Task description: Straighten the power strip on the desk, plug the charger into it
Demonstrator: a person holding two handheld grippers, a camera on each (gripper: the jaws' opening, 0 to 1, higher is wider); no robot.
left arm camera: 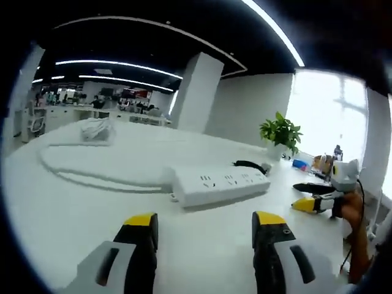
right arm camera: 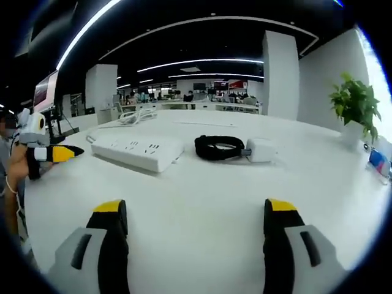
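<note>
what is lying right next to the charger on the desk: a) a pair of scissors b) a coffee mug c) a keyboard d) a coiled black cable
D: in the right gripper view a coiled black cable lies against the white charger, just to one side of the power strip on the desk.

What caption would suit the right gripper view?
Open hand-held gripper faces a white power strip, coiled black cable and white charger on a desk.
</note>
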